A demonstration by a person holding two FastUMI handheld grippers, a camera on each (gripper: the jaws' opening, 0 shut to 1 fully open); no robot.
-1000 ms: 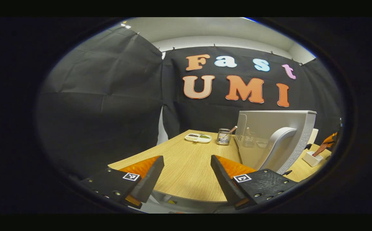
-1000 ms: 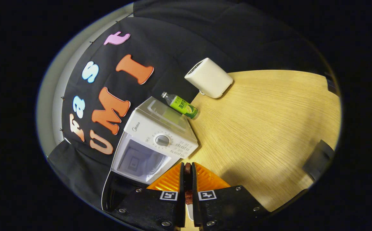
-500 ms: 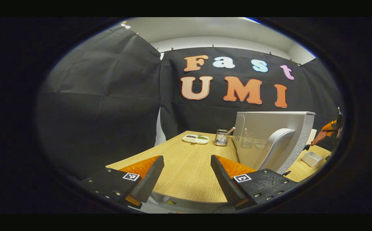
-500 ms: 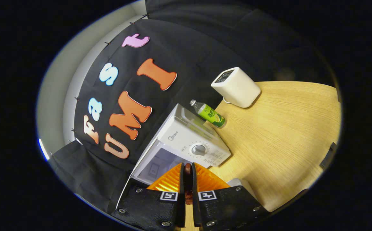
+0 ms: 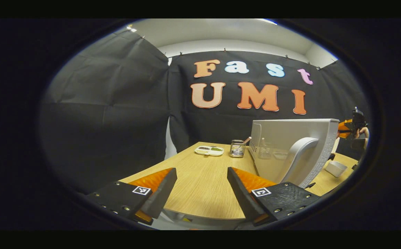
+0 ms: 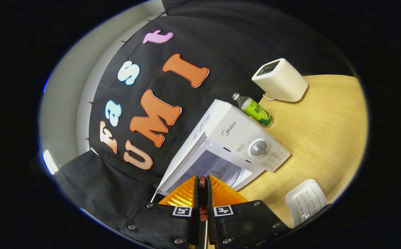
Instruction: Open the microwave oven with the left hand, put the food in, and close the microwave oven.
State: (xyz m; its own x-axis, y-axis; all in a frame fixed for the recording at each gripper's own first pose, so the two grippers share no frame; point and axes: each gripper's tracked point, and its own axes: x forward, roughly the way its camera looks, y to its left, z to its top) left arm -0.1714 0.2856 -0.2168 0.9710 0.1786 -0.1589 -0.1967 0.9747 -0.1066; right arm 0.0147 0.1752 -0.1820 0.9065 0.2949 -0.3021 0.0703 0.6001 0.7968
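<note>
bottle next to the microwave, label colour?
Green label on the bottle, clear cap end; best in the right gripper view.

We see black cloth walls [image 5: 110,103] rising to a pale ceiling [image 5: 221,31] at twelve o'clock, and a light wooden worktop [image 5: 204,186] toward six o'clock.

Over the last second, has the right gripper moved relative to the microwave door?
Yes. In the left gripper view the right gripper has risen beside the microwave door, from near the table to near the door's top.
</note>
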